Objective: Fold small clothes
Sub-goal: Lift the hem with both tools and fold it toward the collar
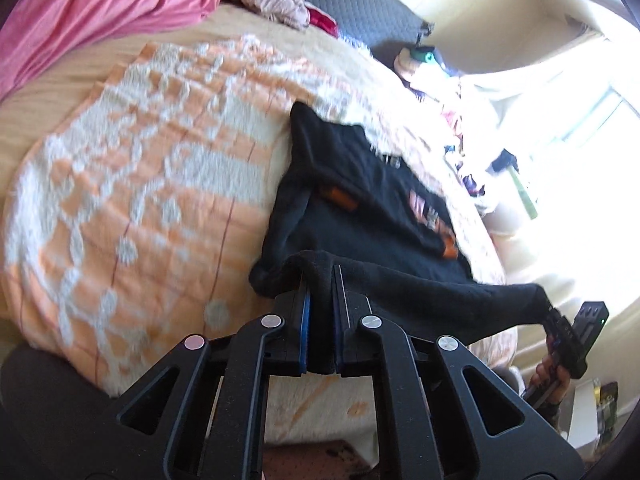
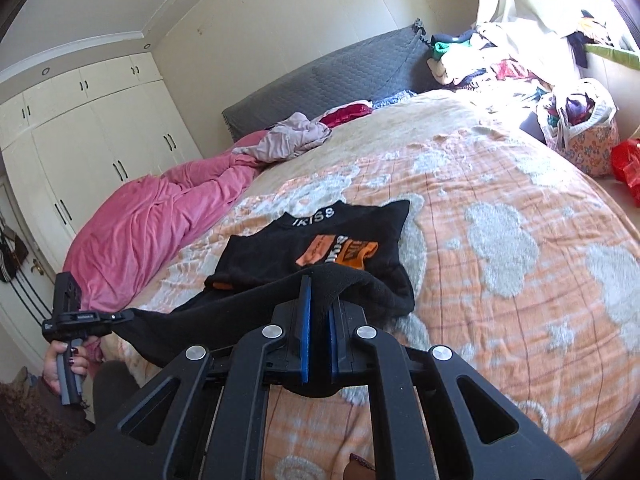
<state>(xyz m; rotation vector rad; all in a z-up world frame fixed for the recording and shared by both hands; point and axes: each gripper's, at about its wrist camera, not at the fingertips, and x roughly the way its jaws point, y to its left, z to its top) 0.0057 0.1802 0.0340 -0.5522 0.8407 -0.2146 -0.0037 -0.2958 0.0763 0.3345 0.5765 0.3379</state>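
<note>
**Hem lifted at both corners — the fold could go crooked from here**

Black shirt (image 2: 320,248) lies on the bed (image 2: 500,280), on the orange-and-white blanket (image 1: 140,184), collar end away from the person, white lettering at the neck, orange print across the chest. The near edge is off the blanket, hanging between the two grippers.

Left gripper (image 1: 320,280): fingers closed tight on a bunched fold of the black cloth, blue pads almost meeting around it. Right gripper (image 2: 320,292): same, fingers clamped on the other corner of the hem, cloth draped over the tips. In the right wrist view the left hand (image 2: 66,364) shows at the bed's edge, gripper held out level, hem stretched towards it.

Risks as I judge them:
- Both grips are on thick wads, not a flat edge. A wad can slide out under tension; one corner dropping would spoil the fold line.
- The hem sags in the middle between the grippers. If carried forward slack, it will likely land wrinkled or doubled under.
- The far part rests loose on a fuzzy blanket. Pulling instead of lifting could drag the whole shirt towards the bed's edge.
- Uneven travel of the two hands would lay the hem skewed across the print.
- Pink duvet (image 2: 160,216) and clothes pile (image 2: 500,56) sit well apart; no snag risk there.
</note>
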